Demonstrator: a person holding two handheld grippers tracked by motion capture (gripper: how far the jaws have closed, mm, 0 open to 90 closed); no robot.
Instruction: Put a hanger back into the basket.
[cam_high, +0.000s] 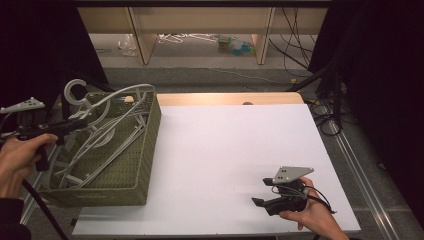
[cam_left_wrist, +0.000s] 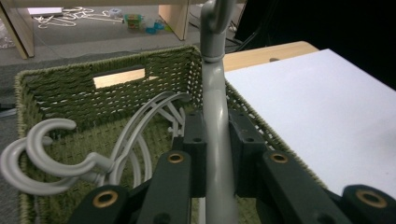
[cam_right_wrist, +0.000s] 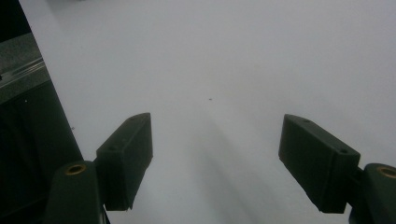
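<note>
Holding a grey plastic hanger (cam_left_wrist: 215, 116) by its neck, left gripper (cam_left_wrist: 215, 140) is clamped over the green basket (cam_high: 145, 150), far-left of counter (cam_high: 225, 150). Hanger's light, stiff, smooth; hooks tangle w/ others. Right gripper (cam_right_wrist: 215, 158) wide, empty.

We see a dim room with dark surrounds at both sides of the high view; the white table (cam_high: 235, 150) is the brightest area, evenly lit from above, no hard glare. Soft shadow sits under the right gripper (cam_high: 264, 192). High view is slightly soft and grainy. In the left gripper view the grey hanger (cam_left_wrist: 215, 121) close to the lens is blurred, the green basket (cam_left_wrist: 65, 93) sharper. In the right gripper view we get a hazy, washed-out white surface with faint shadow streaks; its left edge is dark.
</note>
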